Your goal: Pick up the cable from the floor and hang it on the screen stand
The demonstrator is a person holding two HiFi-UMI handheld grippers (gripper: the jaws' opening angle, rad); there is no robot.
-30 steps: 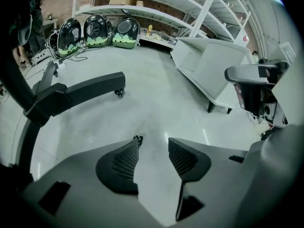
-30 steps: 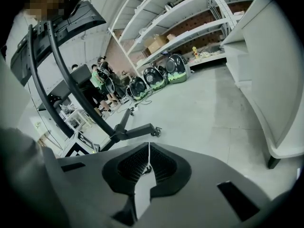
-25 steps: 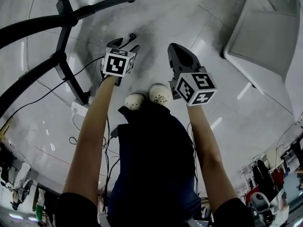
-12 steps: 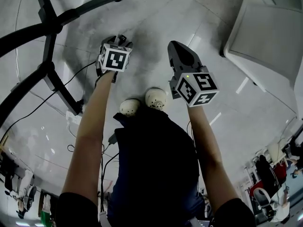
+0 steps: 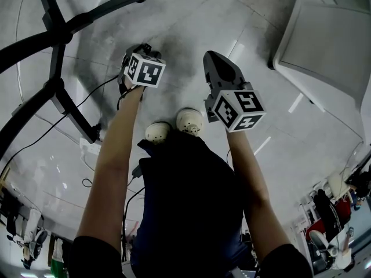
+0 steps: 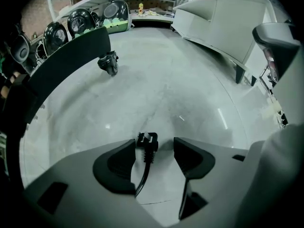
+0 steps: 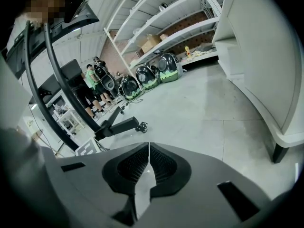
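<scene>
Black cable plug [image 6: 147,144] lies on the pale polished floor [image 6: 166,89] between your left gripper's [image 6: 154,148] wide fingers, which have just been narrowing but aren't gripping yet: close, then lift. Right gripper [image 7: 147,158] fingers are together, empty.

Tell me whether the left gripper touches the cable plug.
Cannot tell. In the left gripper view the left gripper's jaws, which have just been closing, straddle the plug: a gap shows at one pad, but it overlaps the other's edge.
</scene>
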